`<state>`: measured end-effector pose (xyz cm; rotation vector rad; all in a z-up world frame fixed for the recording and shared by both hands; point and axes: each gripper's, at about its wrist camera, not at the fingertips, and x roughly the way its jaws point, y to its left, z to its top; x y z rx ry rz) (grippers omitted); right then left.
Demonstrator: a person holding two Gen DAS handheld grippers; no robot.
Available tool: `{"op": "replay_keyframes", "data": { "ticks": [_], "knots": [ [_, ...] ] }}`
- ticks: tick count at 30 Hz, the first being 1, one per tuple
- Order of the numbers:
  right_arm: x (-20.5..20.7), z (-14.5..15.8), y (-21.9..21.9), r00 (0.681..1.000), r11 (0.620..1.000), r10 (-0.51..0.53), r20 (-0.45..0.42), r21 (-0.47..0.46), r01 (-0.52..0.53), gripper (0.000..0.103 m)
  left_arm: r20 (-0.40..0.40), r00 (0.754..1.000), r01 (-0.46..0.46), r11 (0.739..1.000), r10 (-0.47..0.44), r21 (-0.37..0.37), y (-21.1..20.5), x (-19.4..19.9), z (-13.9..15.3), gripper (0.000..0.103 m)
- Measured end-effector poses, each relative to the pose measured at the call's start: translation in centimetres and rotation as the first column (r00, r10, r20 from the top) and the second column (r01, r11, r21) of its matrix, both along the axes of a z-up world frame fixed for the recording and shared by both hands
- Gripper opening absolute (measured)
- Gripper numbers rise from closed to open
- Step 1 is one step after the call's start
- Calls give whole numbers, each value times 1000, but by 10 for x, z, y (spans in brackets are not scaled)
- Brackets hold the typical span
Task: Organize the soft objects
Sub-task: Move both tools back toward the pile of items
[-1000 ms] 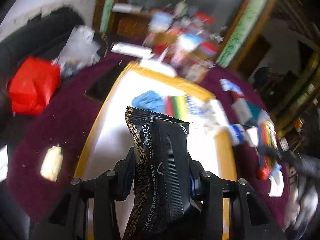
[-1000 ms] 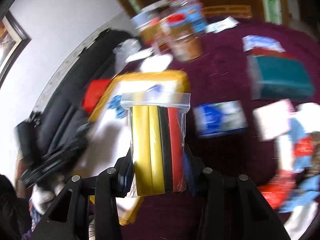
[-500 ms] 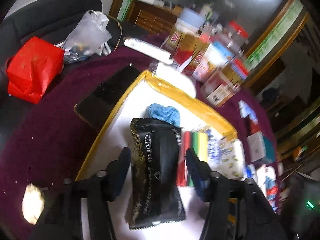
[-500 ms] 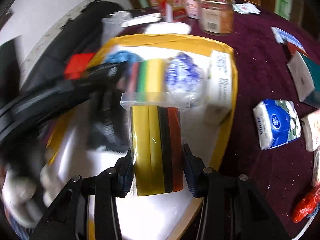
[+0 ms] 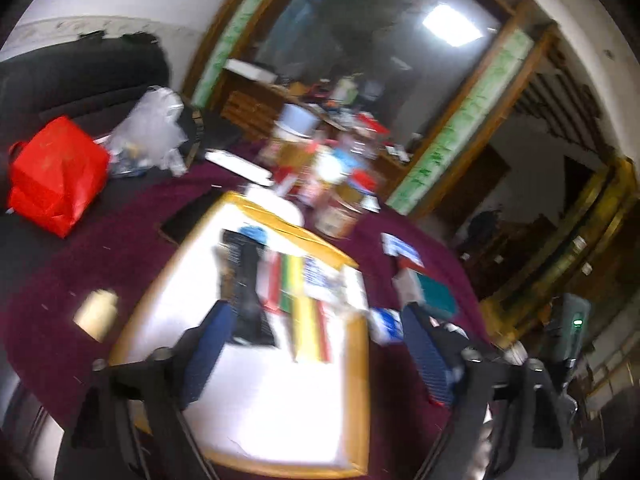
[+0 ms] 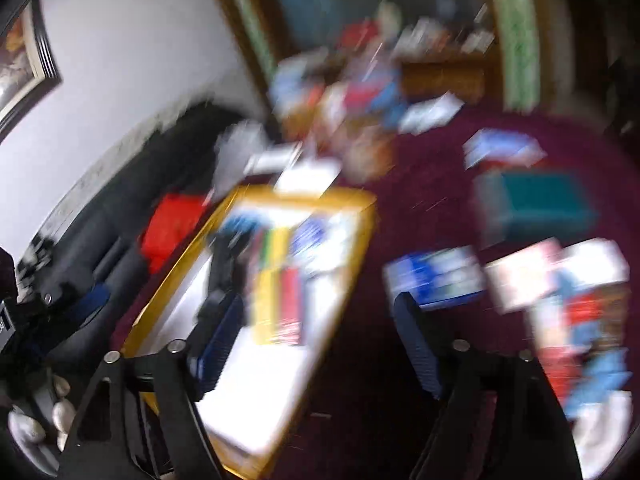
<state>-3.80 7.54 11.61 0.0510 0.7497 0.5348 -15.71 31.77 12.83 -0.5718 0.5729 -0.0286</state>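
Showing only rightward: blue tissue pack (image 6: 434,276); tongs (image 6: 320,344) spread.

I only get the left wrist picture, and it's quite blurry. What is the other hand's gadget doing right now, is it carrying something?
Observer: No. The right hand-held gripper is wide open and nothing sits between its fingers.
Visitor: What lies off to its right, outside my picture?
Observer: A blurred heap of red, white and blue packs lies on the maroon cloth, outside the tray.
Visitor: Is there anything on the wall over there?
Observer: Yes, a framed picture hangs on the white wall, at the upper left of the right wrist view.
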Motion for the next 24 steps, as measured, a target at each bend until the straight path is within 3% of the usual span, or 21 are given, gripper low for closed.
{"op": "replay_keyframes", "data": {
  "ticks": [1, 4, 5, 7, 9, 11, 16, 20, 24],
  "knots": [
    [-16, 11, -30, 992, 998, -65, 104, -3, 66, 103, 5, 1000, 24, 1000, -24, 5, -12, -2, 0, 97],
    [-42, 21, -101, 951, 979, -204, 230, 42, 200, 103, -16, 988, 156, 988, -156, 7, -59, 7, -9, 98],
    [-38, 17, -128, 954, 973, -232, 189, 41, 228, 103, -41, 978, 205, 979, -205, 0, -76, 13, -15, 97],
    [-21, 2, -173, 961, 961, -276, 27, 15, 276, 103, -100, 951, 289, 956, -293, -52, -108, 25, -31, 97],
    [-16, -16, -219, 931, 931, -361, -56, 42, 364, 103, -149, 919, 349, 928, -366, -129, -136, 37, -46, 97],
    [-12, -34, -256, 898, 899, -431, -90, 43, 436, 103, -185, 898, 378, 915, -399, -142, -163, 43, -55, 97],
    [-11, -77, -311, 854, 851, -489, -175, 117, 512, 103, -221, 873, 456, 888, -435, 53, -224, 59, -55, 97],
    [-12, -94, -324, 857, 835, -467, -218, 210, 508, 103, -221, 855, 513, 826, -468, 235, -264, 75, -56, 97],
    [-17, -91, -320, 876, 855, -439, -198, 208, 475, 103, -264, 841, 540, 758, -473, 366, -294, 106, -75, 97]
  ]
}}
